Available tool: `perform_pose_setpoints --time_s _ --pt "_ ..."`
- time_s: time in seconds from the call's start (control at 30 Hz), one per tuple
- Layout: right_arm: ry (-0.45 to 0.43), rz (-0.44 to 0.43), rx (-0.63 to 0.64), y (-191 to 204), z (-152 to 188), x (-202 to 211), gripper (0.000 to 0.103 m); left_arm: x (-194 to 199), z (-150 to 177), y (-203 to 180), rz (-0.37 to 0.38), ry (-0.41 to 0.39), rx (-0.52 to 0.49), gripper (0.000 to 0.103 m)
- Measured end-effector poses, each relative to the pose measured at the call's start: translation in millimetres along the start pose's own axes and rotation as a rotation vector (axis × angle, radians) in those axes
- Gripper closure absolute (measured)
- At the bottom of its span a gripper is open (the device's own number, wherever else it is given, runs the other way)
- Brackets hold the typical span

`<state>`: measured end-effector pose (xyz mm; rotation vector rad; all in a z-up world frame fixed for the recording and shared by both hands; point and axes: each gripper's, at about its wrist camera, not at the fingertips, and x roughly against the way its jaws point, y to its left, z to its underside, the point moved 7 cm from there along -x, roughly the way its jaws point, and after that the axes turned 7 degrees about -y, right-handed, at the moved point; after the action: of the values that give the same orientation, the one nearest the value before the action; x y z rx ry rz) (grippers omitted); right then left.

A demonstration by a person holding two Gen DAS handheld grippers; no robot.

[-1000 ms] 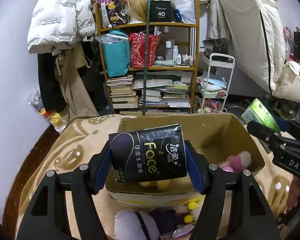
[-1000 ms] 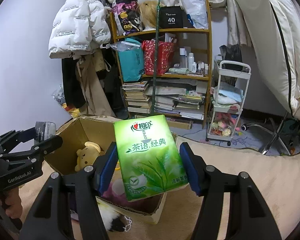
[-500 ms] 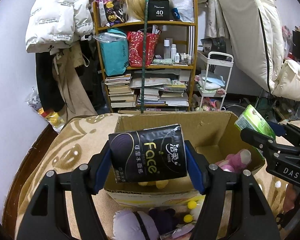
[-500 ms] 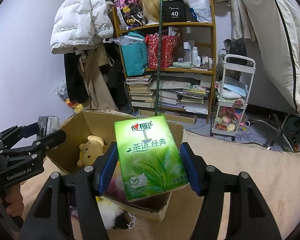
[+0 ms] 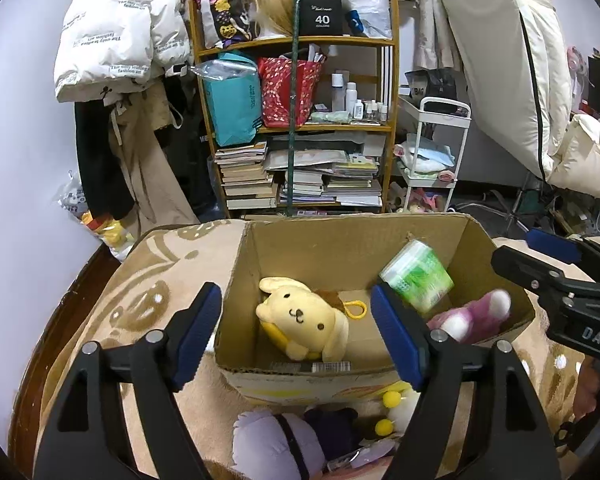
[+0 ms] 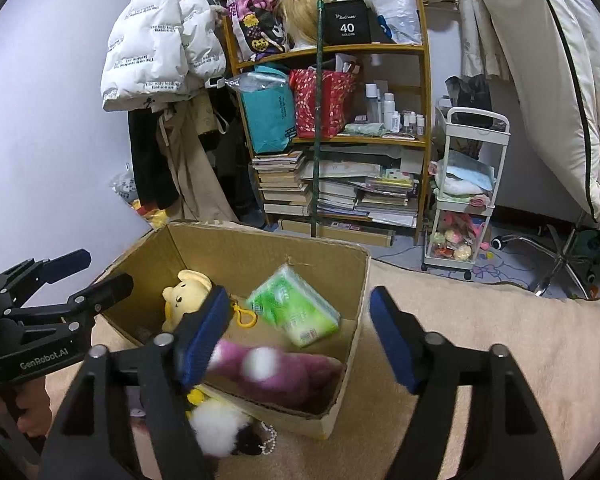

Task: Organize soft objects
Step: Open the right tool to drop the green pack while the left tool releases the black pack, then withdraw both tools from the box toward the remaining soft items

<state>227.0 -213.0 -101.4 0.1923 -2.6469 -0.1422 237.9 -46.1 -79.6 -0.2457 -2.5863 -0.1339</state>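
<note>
A cardboard box (image 5: 496, 272) (image 6: 362, 276) stands on a beige blanket. In it lie a yellow plush dog (image 5: 300, 316) (image 6: 184, 296), a green tissue pack (image 5: 418, 278) (image 6: 294, 312) leaning at the far right, and a purple plush (image 5: 472, 318) (image 6: 276, 368). My left gripper (image 5: 296, 332) is open and empty above the box's near edge. My right gripper (image 6: 294, 332) is open and empty over the box's right side. The black tissue pack is not in sight.
More plush toys lie outside the box's near wall: a lilac one (image 5: 276, 444) and a white and black one (image 6: 220, 428). A full bookshelf (image 5: 300, 128), a white trolley (image 6: 464, 200) and hanging coats (image 5: 120, 40) stand behind.
Both grippers have opened. The green tissue pack dropped from my right gripper into the box. The black tissue pack left my left gripper and is out of sight.
</note>
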Motion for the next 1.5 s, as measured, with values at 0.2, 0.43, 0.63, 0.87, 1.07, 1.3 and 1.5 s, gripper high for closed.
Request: perform_pose_setpoints --time_s 0.2,0.43,0.63,0.87,1.07,1.3,1.5 --pt "-0.019 0.007 0.006 2.4 -2.5 13.0 0.012 15.1 -1.3 7.9 -0.027 -0.014 -0.006 0.015" --pt "-0.035 0.009 0.015 11.3 -3.6 31.8 0.008 36.8 -5.6 16.8 -0.087 -0.038 -0.044 0.008" --pt "-0.043 0.013 0.022 23.9 -3.3 48.6 0.007 49.9 7.1 30.5 -0.086 0.023 0.029 0.008" --pt "-0.033 0.011 0.024 33.8 4.1 69.9 0.007 70.1 18.5 45.3 -0.072 0.075 0.132 0.008" --pt "-0.024 0.014 0.014 35.2 10.2 85.5 0.007 85.6 27.6 44.4 -0.086 0.080 0.105 0.008" --pt "-0.008 0.016 0.003 33.2 16.8 100.1 0.007 101.7 35.8 39.0 -0.083 0.083 0.090 0.008" --pt "0.011 0.012 -0.016 34.9 25.4 105.8 0.007 115.5 45.8 30.2 -0.078 0.093 0.081 0.008"
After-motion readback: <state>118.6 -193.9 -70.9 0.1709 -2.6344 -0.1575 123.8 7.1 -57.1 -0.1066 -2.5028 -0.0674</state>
